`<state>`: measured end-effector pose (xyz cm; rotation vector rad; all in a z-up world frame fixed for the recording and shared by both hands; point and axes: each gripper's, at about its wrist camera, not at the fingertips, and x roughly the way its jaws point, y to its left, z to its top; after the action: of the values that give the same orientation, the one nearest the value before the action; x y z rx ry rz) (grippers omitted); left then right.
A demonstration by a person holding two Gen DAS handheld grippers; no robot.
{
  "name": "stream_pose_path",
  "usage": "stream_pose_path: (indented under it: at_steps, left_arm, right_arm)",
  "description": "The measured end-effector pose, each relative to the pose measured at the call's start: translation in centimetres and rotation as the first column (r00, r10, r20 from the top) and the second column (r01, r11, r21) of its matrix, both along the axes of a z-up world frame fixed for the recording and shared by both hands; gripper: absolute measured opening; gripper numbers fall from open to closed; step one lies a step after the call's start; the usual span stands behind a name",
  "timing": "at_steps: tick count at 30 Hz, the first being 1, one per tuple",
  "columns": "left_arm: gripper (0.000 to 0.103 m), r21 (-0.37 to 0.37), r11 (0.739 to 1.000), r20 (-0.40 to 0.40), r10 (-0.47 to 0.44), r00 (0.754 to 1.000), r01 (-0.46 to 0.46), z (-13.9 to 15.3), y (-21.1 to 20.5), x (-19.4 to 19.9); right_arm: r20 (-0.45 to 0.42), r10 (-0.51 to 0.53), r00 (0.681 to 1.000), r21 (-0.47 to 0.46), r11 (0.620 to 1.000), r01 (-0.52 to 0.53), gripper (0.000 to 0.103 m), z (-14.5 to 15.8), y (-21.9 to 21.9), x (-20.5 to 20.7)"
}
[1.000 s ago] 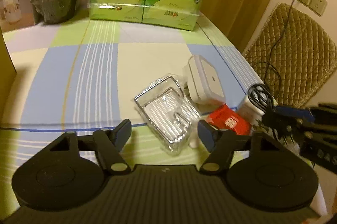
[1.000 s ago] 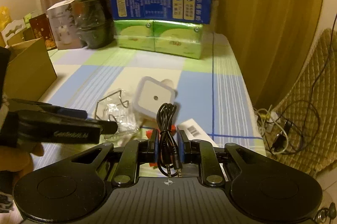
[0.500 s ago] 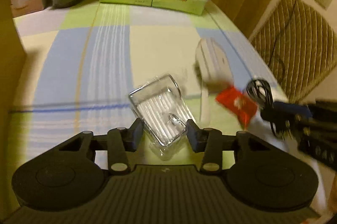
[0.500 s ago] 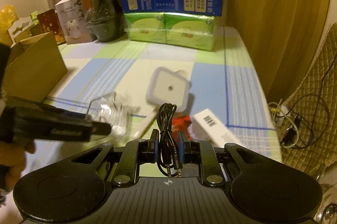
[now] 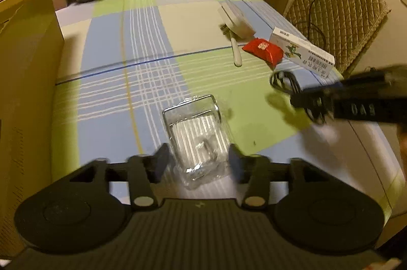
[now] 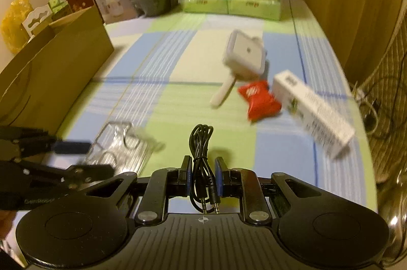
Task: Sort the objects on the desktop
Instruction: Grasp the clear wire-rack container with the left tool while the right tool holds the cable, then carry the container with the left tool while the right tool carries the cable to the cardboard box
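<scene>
Your left claw (image 5: 197, 163), spread, straddles the clear plastic-wrapped wire rack (image 5: 197, 132): light, slippery, crinkly; take its wire sides. Your right claw (image 6: 202, 179) pinches the coiled black audio cable (image 6: 202, 143).

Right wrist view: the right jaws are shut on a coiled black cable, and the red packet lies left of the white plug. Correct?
Not quite. In the right wrist view the red packet lies right of the white plug. The right gripper is indeed shut on the cable.
</scene>
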<state>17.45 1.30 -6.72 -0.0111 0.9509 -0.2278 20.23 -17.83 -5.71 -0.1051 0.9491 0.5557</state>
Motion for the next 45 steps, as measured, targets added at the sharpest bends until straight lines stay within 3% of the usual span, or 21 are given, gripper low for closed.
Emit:
stream_pose_path:
  at_steps: [5,11,14,19,24,26,27,28,45]
  left_arm:
    - [0.053,-0.071,0.996,0.001,0.061,0.998,-0.061,0.2,0.6,1.0]
    - [0.045,-0.010,0.996,-0.057,0.083,0.995,-0.083,-1.3,0.6,1.9]
    - [0.031,-0.016,0.998,-0.058,0.065,0.996,-0.066,-1.2,0.6,1.9]
    - [0.029,0.020,0.999,-0.054,0.037,0.998,-0.036,-1.1,0.2,1.7]
    - [0.028,0.038,0.999,-0.047,0.017,0.999,-0.016,-0.9,-0.3,1.7]
    - [0.028,0.046,0.999,-0.045,0.008,0.999,-0.006,-0.8,-0.4,1.6]
    - [0.027,0.049,0.999,-0.046,0.004,0.999,-0.002,-0.7,-0.5,1.6]
    - [0.027,0.050,0.999,-0.047,0.003,0.999,-0.001,-0.7,-0.5,1.6]
    - [0.027,0.007,1.000,0.010,0.023,1.000,-0.023,3.1,0.1,0.4]
  right_arm:
    - [-0.015,0.017,1.000,-0.040,0.999,-0.018,0.016,-1.0,0.7,-0.1]
    - [-0.049,0.025,0.998,-0.056,0.998,-0.028,0.016,-2.4,0.8,0.4]
    - [-0.037,0.044,0.998,-0.068,0.997,-0.046,0.016,-2.7,1.2,0.6]
    - [-0.032,0.039,0.999,-0.072,0.997,-0.042,0.024,-2.7,1.4,0.9]
    - [-0.026,0.040,0.999,-0.080,0.996,-0.042,0.024,-2.7,1.6,0.8]
    - [-0.023,0.049,0.999,-0.090,0.995,-0.051,0.023,-2.7,1.9,0.6]
    - [-0.024,0.057,0.998,-0.089,0.994,-0.058,0.013,-2.7,2.1,0.5]
    - [-0.023,0.062,0.998,-0.094,0.994,-0.064,0.010,-2.7,2.3,0.4]
    - [0.072,-0.025,0.997,0.005,1.000,0.025,0.010,2.5,1.7,-0.3]
